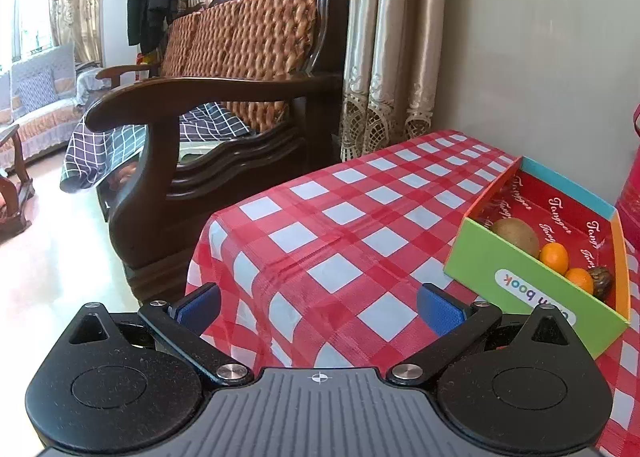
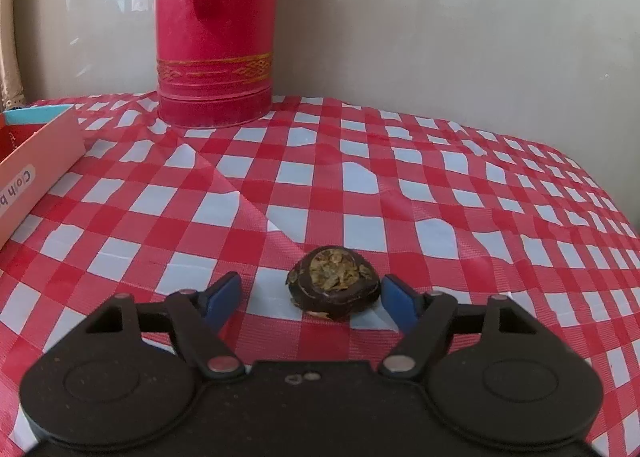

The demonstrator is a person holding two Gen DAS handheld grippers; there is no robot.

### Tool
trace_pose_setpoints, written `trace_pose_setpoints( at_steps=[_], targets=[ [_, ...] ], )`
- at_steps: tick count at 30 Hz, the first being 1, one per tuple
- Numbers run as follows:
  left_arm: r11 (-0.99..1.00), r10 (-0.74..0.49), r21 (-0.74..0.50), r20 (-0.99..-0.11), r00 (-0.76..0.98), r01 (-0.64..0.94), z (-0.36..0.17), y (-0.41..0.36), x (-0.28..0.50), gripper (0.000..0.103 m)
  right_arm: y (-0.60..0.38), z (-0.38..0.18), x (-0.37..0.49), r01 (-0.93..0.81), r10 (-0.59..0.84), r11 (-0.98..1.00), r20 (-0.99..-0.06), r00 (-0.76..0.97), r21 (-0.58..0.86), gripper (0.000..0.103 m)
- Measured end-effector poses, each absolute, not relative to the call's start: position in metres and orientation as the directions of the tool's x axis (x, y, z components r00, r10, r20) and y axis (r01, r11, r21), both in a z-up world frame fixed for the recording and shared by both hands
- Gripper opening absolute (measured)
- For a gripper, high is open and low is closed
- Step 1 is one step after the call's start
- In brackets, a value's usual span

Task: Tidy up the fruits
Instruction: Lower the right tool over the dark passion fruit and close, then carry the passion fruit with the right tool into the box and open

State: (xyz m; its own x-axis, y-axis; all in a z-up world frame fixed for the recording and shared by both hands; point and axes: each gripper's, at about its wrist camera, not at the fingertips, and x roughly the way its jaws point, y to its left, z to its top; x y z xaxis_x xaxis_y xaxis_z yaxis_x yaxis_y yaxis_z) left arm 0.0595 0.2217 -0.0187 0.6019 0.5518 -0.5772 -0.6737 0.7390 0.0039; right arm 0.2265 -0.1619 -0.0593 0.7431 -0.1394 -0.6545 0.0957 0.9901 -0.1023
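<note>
Jaws of the right gripper (image 2: 311, 299) stand apart around a dark brown fruit (image 2: 333, 281) on the checked counter (image 2: 440, 197); the right pad sits just beside it, the left pad clear, nothing gripped yet. Left gripper (image 1: 319, 307) jaws wide, empty, hovering near the box (image 1: 520, 285) holding a kiwi (image 1: 516, 235) and two oranges (image 1: 554, 257). Risk: fruit sits off-centre, so an uneven squeeze may roll or squirt it away across the slick cloth.
</note>
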Motion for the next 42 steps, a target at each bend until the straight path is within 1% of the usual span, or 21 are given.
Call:
trace_pose_setpoints(
  at_steps=[2,4,9,21,26,32,34,38,42],
  targets=[
    [0.736,0.554,0.004,-0.579,0.599,-0.677,-0.019,0.224,0.059,0.103,-0.162,-0.059,0.226,0.096,-0.138,0.99,-0.651,0.746,-0.1,0.061],
    [0.732,0.556,0.003,-0.581,0.595,-0.681,-0.02,0.225,0.059,0.103,-0.161,-0.058,0.226,0.098,-0.143,0.99,-0.645,0.75,-0.104,0.047],
    [0.725,0.557,-0.004,-0.583,0.591,-0.689,-0.02,0.229,0.058,0.103,-0.161,-0.059,0.227,0.088,-0.133,0.991,-0.645,0.752,-0.102,0.043],
    [0.729,0.554,-0.005,-0.584,0.594,-0.685,-0.021,0.229,0.058,0.103,-0.164,-0.053,0.217,0.081,-0.117,0.993,-0.618,0.778,-0.086,0.042],
    [0.725,0.552,-0.01,-0.589,0.59,-0.688,-0.021,0.229,0.058,0.103,-0.158,-0.045,0.206,0.062,-0.097,0.995,-0.578,0.81,-0.08,0.042],
    [0.724,0.555,-0.001,-0.592,0.584,-0.69,-0.023,0.232,0.057,0.103,-0.131,-0.035,0.195,-0.026,-0.032,0.994,-0.515,0.857,-0.105,0.042],
    [0.72,0.556,-0.003,-0.596,0.579,-0.694,-0.024,0.235,0.056,0.103,-0.121,-0.033,0.194,-0.054,-0.01,0.992,-0.506,0.862,-0.112,0.042],
    [0.71,0.561,-0.002,-0.603,0.567,-0.704,-0.026,0.241,0.053,0.103,-0.104,-0.028,0.195,-0.119,0.062,0.989,-0.49,0.869,-0.087,0.042],
    [0.705,0.57,0.015,-0.607,0.554,-0.709,-0.029,0.247,0.051,0.103,-0.078,-0.021,0.194,-0.2,0.15,0.978,-0.444,0.883,-0.067,0.042]
  ],
)
